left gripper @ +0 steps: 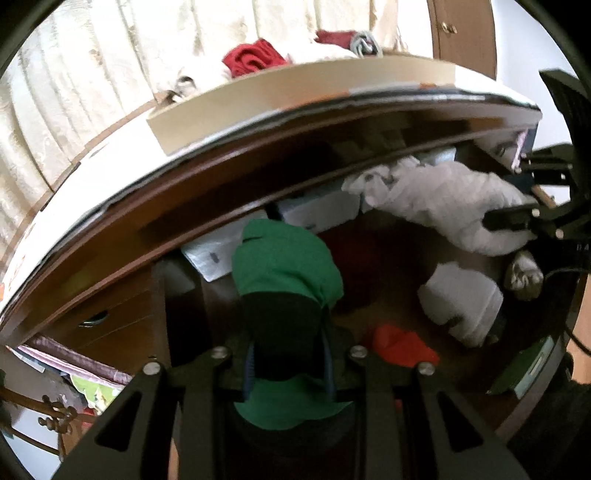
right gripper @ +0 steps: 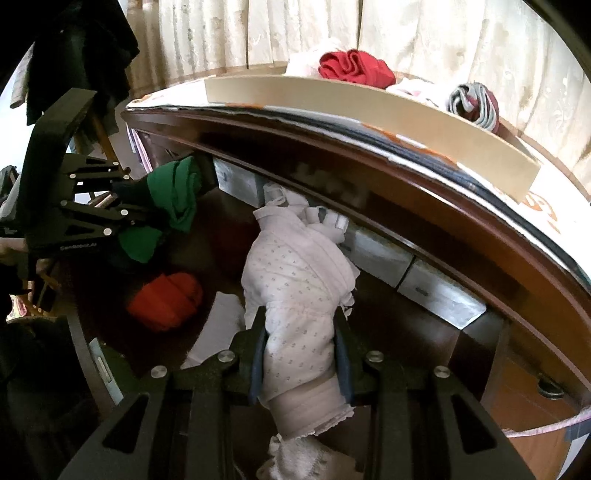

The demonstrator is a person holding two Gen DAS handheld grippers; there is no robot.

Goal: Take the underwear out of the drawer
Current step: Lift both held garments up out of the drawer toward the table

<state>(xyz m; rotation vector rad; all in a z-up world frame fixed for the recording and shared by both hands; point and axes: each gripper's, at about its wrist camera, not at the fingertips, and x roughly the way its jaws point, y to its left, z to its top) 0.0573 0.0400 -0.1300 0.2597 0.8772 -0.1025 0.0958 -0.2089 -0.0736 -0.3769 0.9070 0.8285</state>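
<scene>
Left gripper (left gripper: pixel 290 354) grips green underwear (left gripper: pixel 284 266), right gripper (right gripper: pixel 301 354) grips a white pair (right gripper: pixel 295 273). Both could snag the dresser's top edge (right gripper: pixel 406 192) just above the drawer (left gripper: pixel 369 266) and slip free.

Both cameras are sitting just behind their own grippers, looking forward and steeply down along the fingers into the open drawer (left gripper: pixel 436 317), very close to it. The left view is facing in from the drawer's left end, catching the right gripper (left gripper: pixel 517 221) at its right edge. The right view is facing in from the right, catching the left gripper (right gripper: pixel 173 195) at its left. The 2 views are sharing the drawer interior, the dresser top (right gripper: pixel 461 173) and the curtain (right gripper: pixel 424 33) behind.
</scene>
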